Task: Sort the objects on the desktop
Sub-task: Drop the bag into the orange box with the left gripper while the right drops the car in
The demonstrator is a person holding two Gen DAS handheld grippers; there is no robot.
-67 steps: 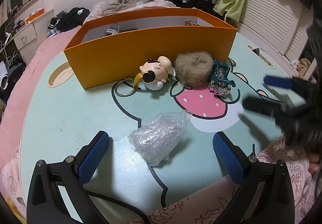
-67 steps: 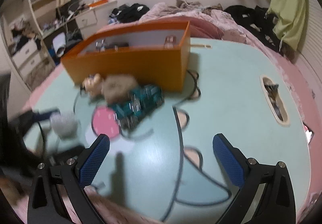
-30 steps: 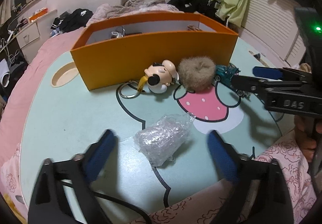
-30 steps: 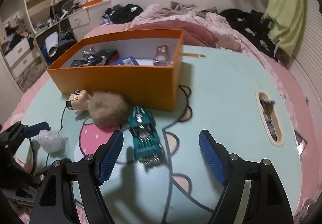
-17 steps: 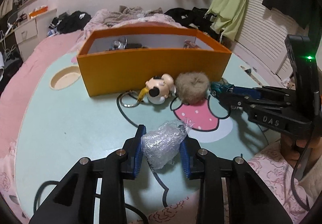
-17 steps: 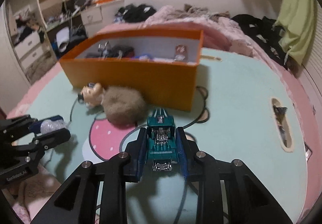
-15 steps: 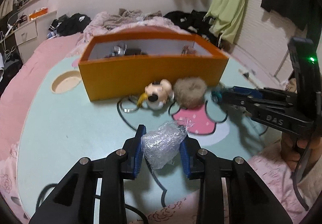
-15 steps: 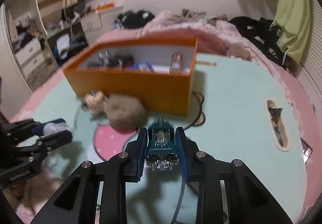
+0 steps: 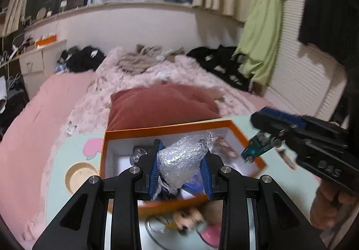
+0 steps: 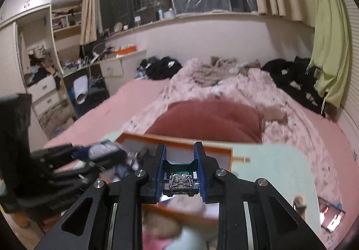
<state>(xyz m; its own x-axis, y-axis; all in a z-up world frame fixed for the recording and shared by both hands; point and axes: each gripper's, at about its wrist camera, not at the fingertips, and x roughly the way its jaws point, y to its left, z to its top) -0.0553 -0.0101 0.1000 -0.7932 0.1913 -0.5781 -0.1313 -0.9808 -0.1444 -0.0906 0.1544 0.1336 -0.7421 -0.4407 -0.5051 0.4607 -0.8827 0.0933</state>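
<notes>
above the orange box (image 9: pixel 170 130) on the table, a light, crushable plastic wrap (image 9: pixel 182 161) is pinched in the left gripper (image 9: pixel 180 170); a hard, stiff toy car (image 10: pixel 180 179) is clamped sideways in the right gripper (image 10: pixel 180 177).

The mint-green table (image 9: pixel 56 194) fills the lower frame, lying on a pink bed (image 9: pixel 27 119). On it stand an orange box (image 9: pixel 170 127) at centre and, blurred at bottom centre, a figurine (image 9: pixel 187 218). A red pillow (image 9: pixel 161 105) lies behind the box.

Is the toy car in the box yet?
Not yet. The car is held above the box's right rim, clamped in the right gripper.
</notes>
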